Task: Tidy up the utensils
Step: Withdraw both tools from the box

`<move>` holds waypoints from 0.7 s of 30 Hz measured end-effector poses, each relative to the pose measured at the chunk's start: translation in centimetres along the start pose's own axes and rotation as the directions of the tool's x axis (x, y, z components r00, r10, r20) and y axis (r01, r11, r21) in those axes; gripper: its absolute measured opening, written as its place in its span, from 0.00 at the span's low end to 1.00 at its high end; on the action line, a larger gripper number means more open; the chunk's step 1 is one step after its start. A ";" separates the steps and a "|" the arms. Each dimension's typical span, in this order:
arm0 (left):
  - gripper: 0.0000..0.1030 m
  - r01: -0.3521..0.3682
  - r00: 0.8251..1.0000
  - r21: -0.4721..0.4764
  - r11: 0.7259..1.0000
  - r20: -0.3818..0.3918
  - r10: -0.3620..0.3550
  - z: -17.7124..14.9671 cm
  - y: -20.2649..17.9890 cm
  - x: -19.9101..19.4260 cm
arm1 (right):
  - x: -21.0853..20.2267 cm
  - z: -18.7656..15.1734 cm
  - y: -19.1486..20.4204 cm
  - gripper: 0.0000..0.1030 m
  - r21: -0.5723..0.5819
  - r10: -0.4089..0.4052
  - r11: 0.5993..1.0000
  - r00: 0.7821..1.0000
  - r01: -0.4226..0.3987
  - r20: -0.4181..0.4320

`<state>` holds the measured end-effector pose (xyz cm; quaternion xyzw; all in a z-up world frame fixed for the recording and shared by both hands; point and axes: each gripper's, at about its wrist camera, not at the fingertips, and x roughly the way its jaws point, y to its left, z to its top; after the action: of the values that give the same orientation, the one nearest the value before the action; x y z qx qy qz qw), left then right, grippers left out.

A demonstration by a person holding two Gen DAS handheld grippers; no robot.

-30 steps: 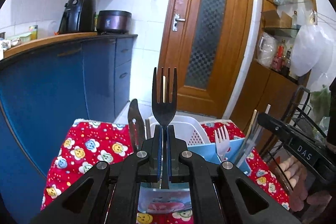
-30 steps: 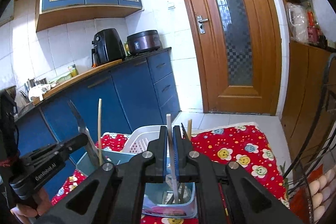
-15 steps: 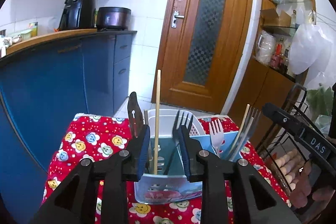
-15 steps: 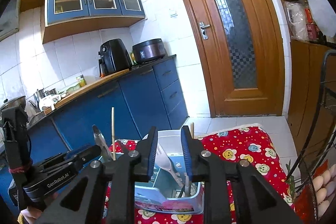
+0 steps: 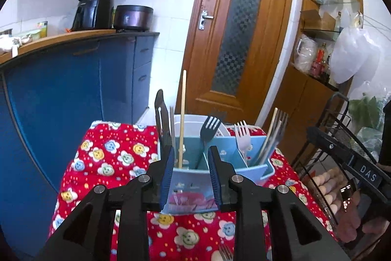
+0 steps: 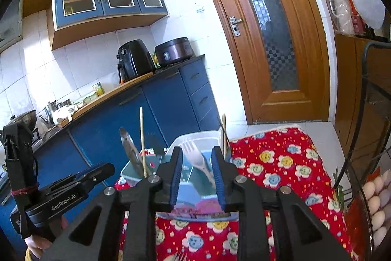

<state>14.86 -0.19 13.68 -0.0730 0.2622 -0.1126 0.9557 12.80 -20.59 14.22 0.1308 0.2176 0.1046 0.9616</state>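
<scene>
A light-blue utensil caddy [image 5: 193,185] stands on a red flowered cloth [image 5: 110,158]. It holds a black fork [image 5: 207,129], a wooden chopstick [image 5: 182,119], a white fork [image 5: 242,136], metal forks [image 5: 276,131] and a dark knife [image 5: 162,119]. My left gripper [image 5: 191,170] is open just in front of the caddy, with nothing between its pads. My right gripper [image 6: 196,173] is also in front of the caddy; its jaws are opening and grip nothing. The white fork [image 6: 195,155] shows beyond the gap, resting in the caddy [image 6: 136,170].
A white plastic basket [image 5: 190,119] sits behind the caddy. A wire rack with eggs [image 6: 374,199] stands at the right. Blue cabinets [image 5: 61,94] run along the left and a wooden door [image 5: 239,40] lies ahead. A fork [image 5: 224,253] lies on the cloth near me.
Both grippers were shut on utensils, the left on the black fork. They opened, left the utensils standing in the caddy, and drew back from it.
</scene>
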 end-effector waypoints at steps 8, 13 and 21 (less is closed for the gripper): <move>0.28 0.006 0.999 -0.003 1.000 -0.039 -0.006 -2.2 0.0 -1.4 | -1.3 -2.7 -0.1 0.27 0.027 0.000 1.000 0.999 0.001 -0.046; 0.28 0.006 0.998 -0.008 1.000 -0.068 -0.006 -3.8 0.2 -1.6 | -1.5 -4.4 -0.3 0.28 0.041 -0.002 0.999 0.996 0.006 -0.084; 0.28 0.000 0.992 -0.015 1.000 -0.130 -0.002 -6.3 0.4 -1.5 | -1.9 -6.8 -1.0 0.28 0.076 -0.003 0.997 0.992 0.013 -0.130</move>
<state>10.43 0.12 8.98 -0.0730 0.3246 -0.1157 0.9359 8.21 -20.65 8.80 0.1598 0.2839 0.1003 0.9401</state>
